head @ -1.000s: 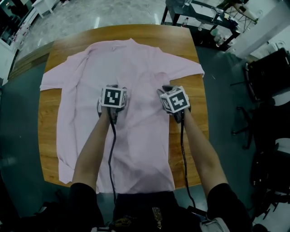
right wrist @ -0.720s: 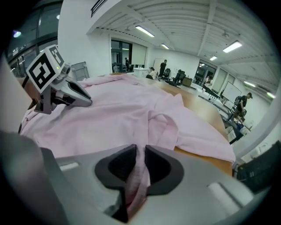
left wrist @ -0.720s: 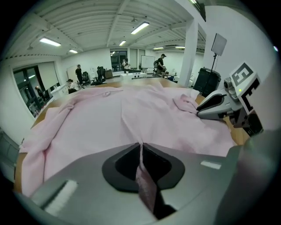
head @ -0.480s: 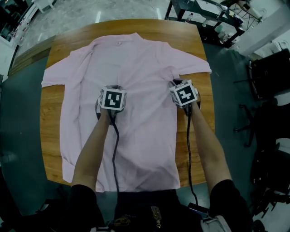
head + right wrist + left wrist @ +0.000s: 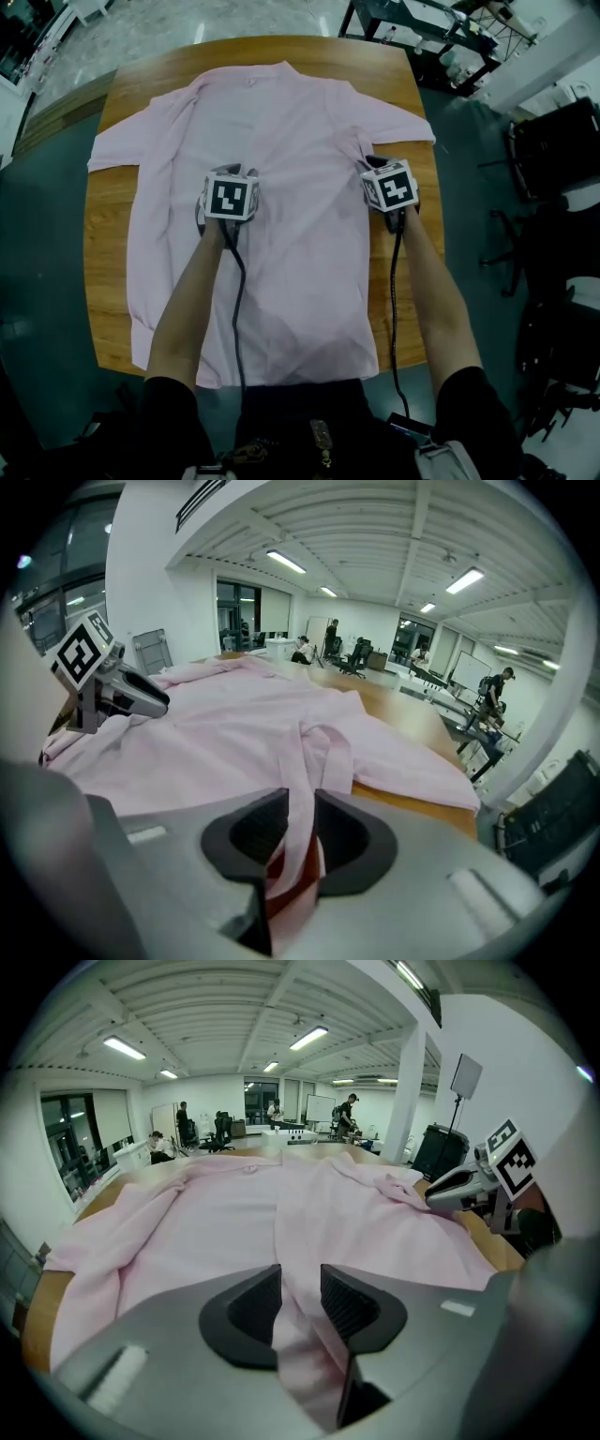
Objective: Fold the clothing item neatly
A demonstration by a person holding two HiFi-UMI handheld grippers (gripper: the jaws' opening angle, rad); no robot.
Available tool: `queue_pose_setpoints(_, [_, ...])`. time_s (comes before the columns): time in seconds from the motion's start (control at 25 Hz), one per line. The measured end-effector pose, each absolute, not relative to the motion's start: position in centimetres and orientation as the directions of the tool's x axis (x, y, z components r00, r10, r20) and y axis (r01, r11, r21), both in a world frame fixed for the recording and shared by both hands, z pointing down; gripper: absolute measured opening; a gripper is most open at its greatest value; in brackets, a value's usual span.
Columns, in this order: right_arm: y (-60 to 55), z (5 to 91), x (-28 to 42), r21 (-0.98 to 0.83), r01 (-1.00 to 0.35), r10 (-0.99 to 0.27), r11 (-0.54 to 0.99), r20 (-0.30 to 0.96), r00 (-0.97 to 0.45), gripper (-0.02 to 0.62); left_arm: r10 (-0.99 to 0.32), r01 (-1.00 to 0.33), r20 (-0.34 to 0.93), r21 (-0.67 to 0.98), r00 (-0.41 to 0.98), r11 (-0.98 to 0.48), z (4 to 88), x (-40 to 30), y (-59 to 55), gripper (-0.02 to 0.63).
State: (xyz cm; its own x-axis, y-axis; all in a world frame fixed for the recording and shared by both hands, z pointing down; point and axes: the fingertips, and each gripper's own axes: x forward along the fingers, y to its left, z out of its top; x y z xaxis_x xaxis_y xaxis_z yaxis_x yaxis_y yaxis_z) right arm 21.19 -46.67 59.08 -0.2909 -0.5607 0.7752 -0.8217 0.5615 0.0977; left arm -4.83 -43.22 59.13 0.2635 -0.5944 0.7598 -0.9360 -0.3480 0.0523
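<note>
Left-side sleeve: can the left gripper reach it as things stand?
Probably yes. The left gripper has just been opening its jaws, a fold of the shirt between them; once clear, only flat fabric lies between it and the left-side sleeve, nothing in the way.

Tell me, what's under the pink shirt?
A wooden table. Its bare edges show around the pink shirt. The middle is covered, so anything else beneath cannot be seen.

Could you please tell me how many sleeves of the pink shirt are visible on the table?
2: the left sleeve lies spread flat at far left; the right sleeve lies just beyond the right gripper. Neither is hidden.
</note>
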Motion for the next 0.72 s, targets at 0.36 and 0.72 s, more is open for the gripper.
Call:
queue_pose_setpoints(0.36, [-37.7,54.5,23.0,0.084,-0.854,-0.605,0.514,0.741,-0.291,0.081,-0.591,-0.915,0.736,0.095,0.329,-0.392,55.8,-4.7,-37.1,0.140])
queue_pose_setpoints(0.72, [-28.3,53.9,20.1,-0.022,-0.828,-0.579,0.560,0.704,-0.410,0.081,-0.591,-0.903,0.722,0.111,0.360,-0.415,55.1,-1.7,-28.2,0.132])
